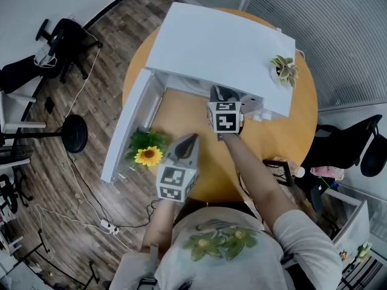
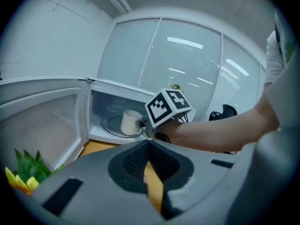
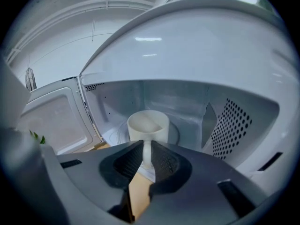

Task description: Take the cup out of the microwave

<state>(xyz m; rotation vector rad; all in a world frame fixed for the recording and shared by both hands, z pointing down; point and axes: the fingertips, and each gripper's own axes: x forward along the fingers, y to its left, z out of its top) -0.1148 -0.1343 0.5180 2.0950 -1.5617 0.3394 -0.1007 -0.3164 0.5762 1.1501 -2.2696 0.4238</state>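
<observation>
Our right claw (image 3: pixel 146 146) pinches the cup (image 3: pixel 148 124) by its handle (image 3: pixel 146 159), mid-frame inside the microwave (image 3: pixel 187 46). We should lift slightly, then draw straight back, level. Left claw (image 2: pixel 150 145) pressed together, empty.

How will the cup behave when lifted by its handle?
Probably rigid: the cup looks like glazed ceramic, so slippery and breakable. Gripped only at its thin handle by the right gripper, it may pivot or tilt. No liquid shows inside, so likely light.

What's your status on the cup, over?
Right gripper shut on cup handle. Cup on turntable inside microwave. Left gripper shut, empty, outside. Door open, nothing blocking.
</observation>
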